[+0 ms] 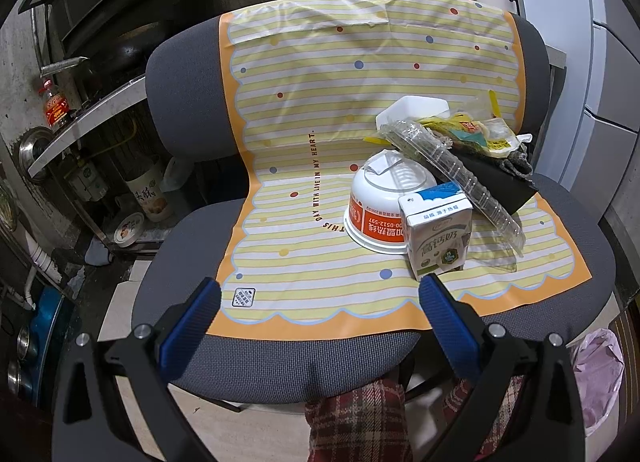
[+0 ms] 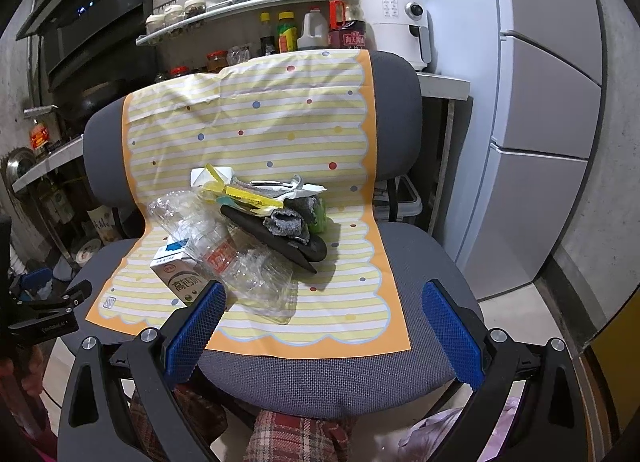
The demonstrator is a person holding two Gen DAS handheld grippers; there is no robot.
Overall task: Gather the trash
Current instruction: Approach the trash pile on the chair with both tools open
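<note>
While nothing is yet being held, both grippers are hovering short of the chair's front edge, so the step in hand looks like picking the first piece of trash.

Left gripper (image 1: 320,294): jaws are standing wide and empty, low in the left wrist frame, with the right fingertip just in front of the milk carton (image 1: 438,234).

Right gripper (image 2: 324,298): jaws are likewise gaping wide, holding nothing, low in the right wrist frame.

Trash pile: it is sitting on the striped mat (image 1: 304,133) spread over the office chair (image 1: 184,101), right of centre in the left view and left of centre in the right view.

Nearest pieces: the milk carton is standing upright at the front; an upturned instant-noodle bowl (image 1: 380,201) is touching it behind; a crushed clear plastic bottle (image 1: 452,169) is leaning across both.

Further back: a black sandal (image 2: 280,242), grey sock (image 2: 290,223), yellow wrappers (image 2: 248,195) and a white tray (image 1: 412,107) are lying tangled together.

Likely first target: the carton, being closest, rigid and free on its near side.

Doing it well: centring the jaws on the carton's flat faces and squeezing gently is advisable, since it may crumple.

Risk: lifting it carelessly could be dragging the bottle off the mat.

Destination: a pink bag (image 1: 596,374) is showing at the lower right of the left view; whether it is the bin liner I cannot tell.
</note>
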